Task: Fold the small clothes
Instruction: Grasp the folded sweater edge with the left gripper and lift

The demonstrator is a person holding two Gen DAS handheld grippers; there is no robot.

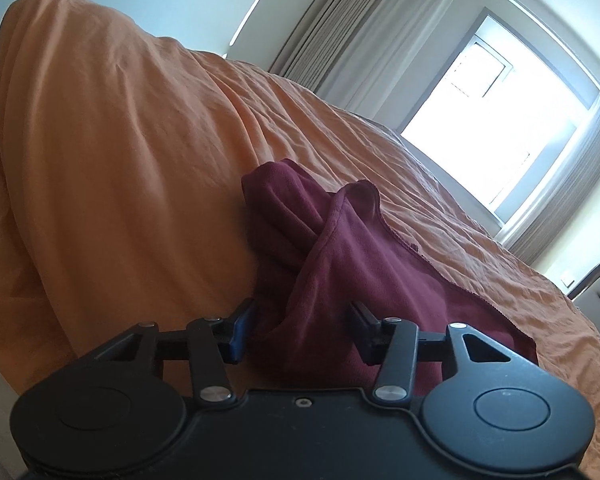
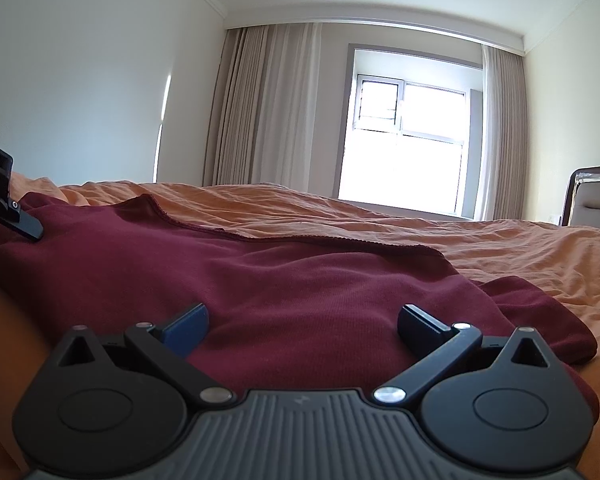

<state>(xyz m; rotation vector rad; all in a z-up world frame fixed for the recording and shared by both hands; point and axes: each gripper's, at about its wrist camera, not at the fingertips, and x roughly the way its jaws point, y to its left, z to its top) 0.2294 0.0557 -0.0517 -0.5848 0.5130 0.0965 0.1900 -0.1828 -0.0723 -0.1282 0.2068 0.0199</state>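
Observation:
A dark maroon garment (image 1: 340,264) lies on an orange bedspread (image 1: 120,160). In the left wrist view it is bunched, with a raised fold between the fingers of my left gripper (image 1: 304,328). The jaws stand apart with cloth between them and do not pinch it. In the right wrist view the garment (image 2: 260,272) lies spread and fairly flat. My right gripper (image 2: 302,320) is wide open low over its near edge. The left gripper (image 2: 16,216) shows at the far left, its tip on the cloth.
The orange bedspread (image 2: 500,248) covers the bed and rises into a large hump (image 1: 80,100) at the left. A bright window (image 2: 408,148) with curtains (image 2: 260,108) is behind. A chair or headboard edge (image 2: 592,196) stands at the right.

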